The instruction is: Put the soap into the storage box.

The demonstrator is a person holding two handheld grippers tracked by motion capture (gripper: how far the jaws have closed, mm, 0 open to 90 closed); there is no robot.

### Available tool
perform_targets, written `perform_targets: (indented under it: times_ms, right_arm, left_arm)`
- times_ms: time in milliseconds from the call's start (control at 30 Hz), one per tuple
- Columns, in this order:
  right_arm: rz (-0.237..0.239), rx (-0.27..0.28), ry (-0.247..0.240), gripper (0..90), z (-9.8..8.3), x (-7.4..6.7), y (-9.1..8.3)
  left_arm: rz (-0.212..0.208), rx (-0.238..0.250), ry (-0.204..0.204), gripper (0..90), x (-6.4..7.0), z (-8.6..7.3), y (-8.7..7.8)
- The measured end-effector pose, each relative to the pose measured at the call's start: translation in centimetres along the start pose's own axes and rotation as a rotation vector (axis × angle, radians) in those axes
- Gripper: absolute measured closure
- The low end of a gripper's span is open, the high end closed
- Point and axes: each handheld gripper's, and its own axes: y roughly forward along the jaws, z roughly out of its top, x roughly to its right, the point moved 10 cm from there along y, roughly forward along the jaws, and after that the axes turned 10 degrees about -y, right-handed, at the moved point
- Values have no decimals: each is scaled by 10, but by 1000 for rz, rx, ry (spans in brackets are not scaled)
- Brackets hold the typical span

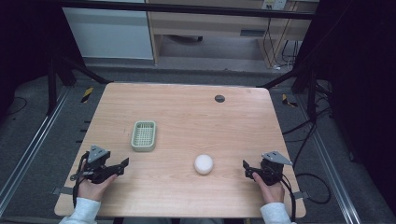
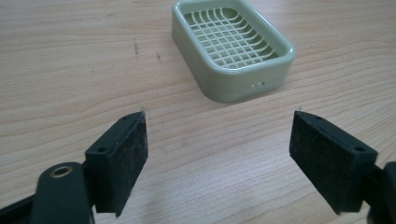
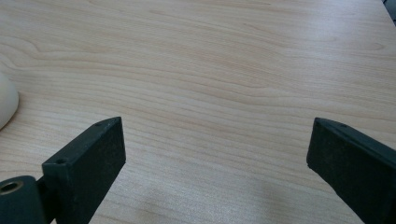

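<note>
A pale green soap dish [image 1: 144, 135] with a slotted grid bottom lies empty on the wooden table [image 1: 187, 107], left of centre. A round white soap bar [image 1: 203, 164] rests on the bare wood nearer the front, right of centre. My left gripper [image 1: 124, 164] is held at the front left, open, with nothing between its jaws; in the left gripper view the soap dish [image 2: 232, 46] lies just ahead of the left gripper [image 2: 219, 140]. My right gripper [image 1: 245, 168] is at the front right, open and empty. The soap bar [image 3: 6, 105] shows at the left edge, beside the right gripper [image 3: 217, 149].
A small dark round grommet [image 1: 219, 98] sits in the table near its far edge. Beyond the table stand a wooden desk [image 1: 210, 23] and black frame legs [image 1: 70, 65]. Cables [image 1: 303, 135] trail on the floor at the right.
</note>
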Motion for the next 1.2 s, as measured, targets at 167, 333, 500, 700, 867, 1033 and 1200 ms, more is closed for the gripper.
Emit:
perform_targets:
  times_ms: [167,333,500,700,867,1033,1200]
  right_arm:
    - [-5,2,-3,49,0,1,0]
    - [-7,-8,-7,48,-1,1,1]
    - [-7,-9,-8,48,-1,1,1]
    - [-6,-12,-14,48,-1,0,2]
    - [-9,-12,-17,48,-1,0,2]
    - [-6,-15,-15,48,-2,0,2]
    - [-3,-9,-12,48,-1,0,2]
  left_arm:
    - [-8,3,12,224,6,1,0]
    - [-15,-5,34,243,14,2,0]
    - [-27,-6,49,246,21,3,0]
    - [-47,-5,63,251,33,3,0]
    - [-68,-13,81,253,45,2,2]
    - [-79,-16,99,253,57,2,3]
    - [-87,-17,116,252,67,3,6]
